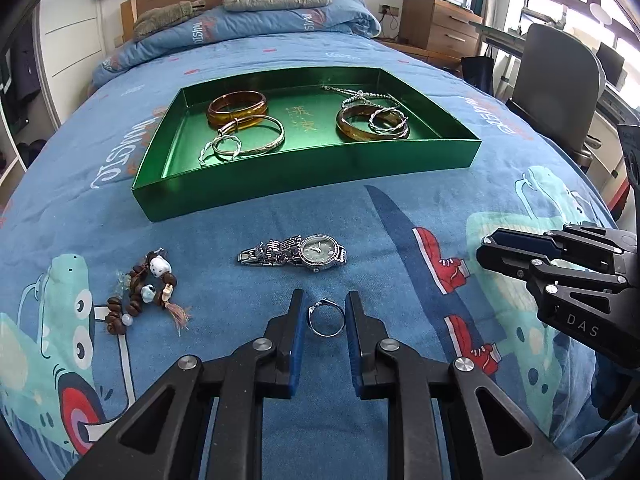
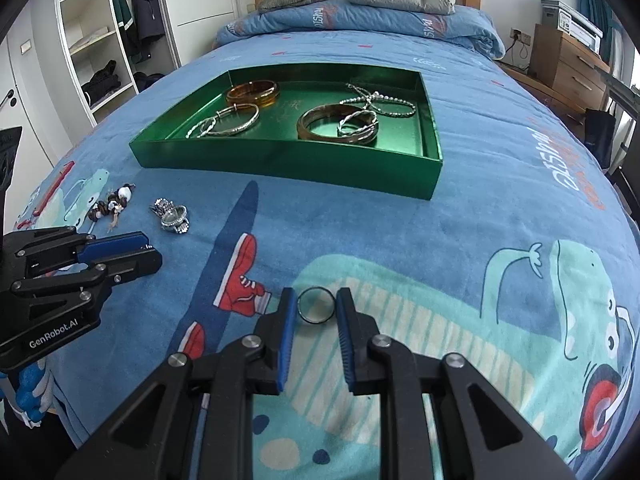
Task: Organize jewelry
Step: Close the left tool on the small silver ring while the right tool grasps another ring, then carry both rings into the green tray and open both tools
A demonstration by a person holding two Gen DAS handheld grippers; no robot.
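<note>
Rings sit between both sets of your fingers: your left gripper [image 1: 325,312] brackets a silver ring [image 1: 325,320], your right gripper [image 2: 316,307] a dark ring [image 2: 316,305], jaws parted, neither clearly touching. Bare bedspread [image 2: 500,216] separates you from the green tray [image 1: 308,178], whose near wall stands upright. A watch [image 1: 296,255] and a bead bracelet [image 1: 140,292] lie beside your left. You can read "GenRobot.AI" and "DAS" on the grippers.
</note>
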